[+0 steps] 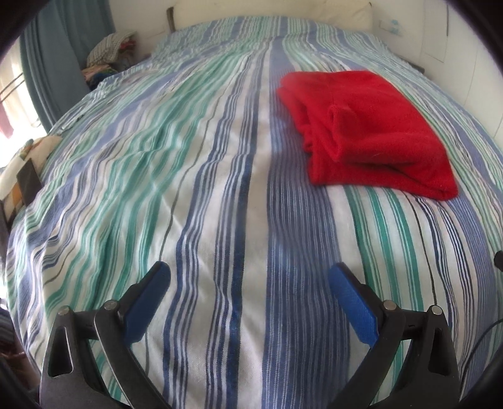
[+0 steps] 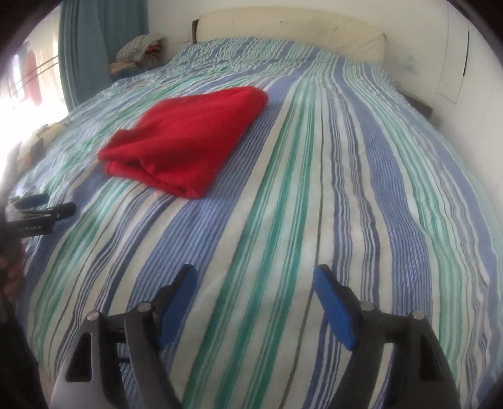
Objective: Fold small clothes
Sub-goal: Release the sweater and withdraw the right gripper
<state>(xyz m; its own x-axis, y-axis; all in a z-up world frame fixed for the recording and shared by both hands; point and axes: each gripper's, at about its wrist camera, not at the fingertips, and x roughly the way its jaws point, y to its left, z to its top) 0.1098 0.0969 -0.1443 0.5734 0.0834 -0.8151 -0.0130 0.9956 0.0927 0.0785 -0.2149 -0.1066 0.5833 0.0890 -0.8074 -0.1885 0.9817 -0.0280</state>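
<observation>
A red garment lies folded in a thick bundle on the striped bedspread, ahead and to the right in the left wrist view. In the right wrist view the red garment lies ahead and to the left on the bedspread. My left gripper is open and empty, well short of the garment. My right gripper is open and empty, also short of it. The left gripper shows at the left edge of the right wrist view.
A padded headboard and white wall stand at the far end. A pile of clothes sits at the far left by a blue curtain. A wall runs along the bed's right side.
</observation>
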